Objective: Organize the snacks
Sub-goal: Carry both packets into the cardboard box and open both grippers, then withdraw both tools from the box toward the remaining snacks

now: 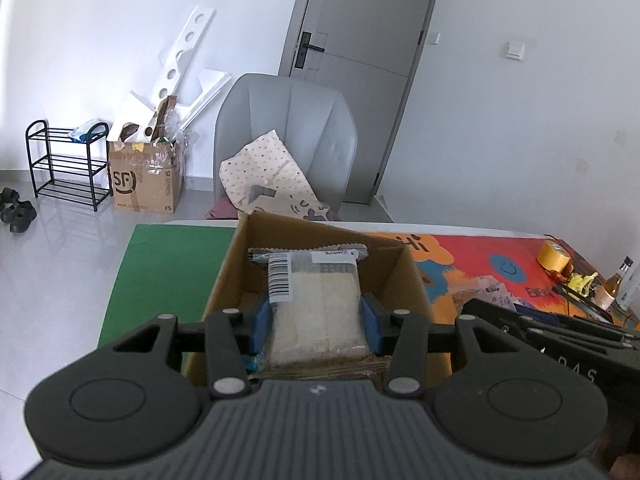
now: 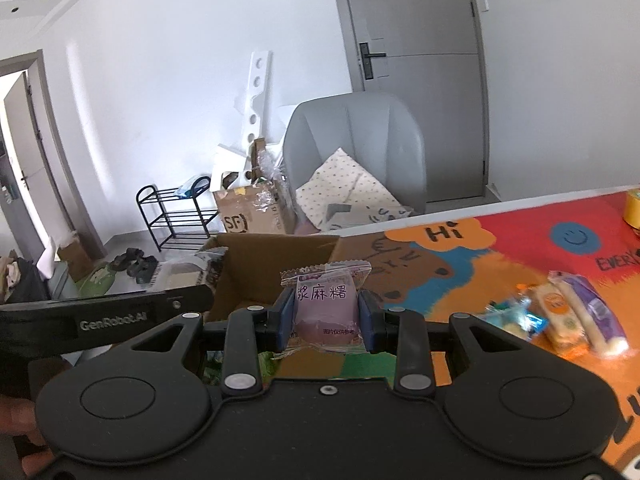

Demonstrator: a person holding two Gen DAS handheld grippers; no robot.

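Observation:
My left gripper [image 1: 316, 322] is shut on a clear pack of pale crackers [image 1: 320, 304] with a barcode label, held over the open cardboard box [image 1: 404, 276]. My right gripper [image 2: 325, 316] is shut on a purple mochi packet [image 2: 326, 306] with Chinese print, held just right of the same box [image 2: 276, 256]. The left gripper and its cracker pack [image 2: 180, 276] show at the left of the right wrist view. Several loose snack packets [image 2: 560, 316] lie on the colourful mat to the right.
The table has a green mat [image 1: 168, 272] on the left and a colourful "Hi" mat [image 2: 500, 248] on the right. A yellow tape roll [image 1: 554, 256] and a bottle [image 1: 614, 284] stand at the far right. A grey chair [image 1: 288, 136] with a pillow is behind the table.

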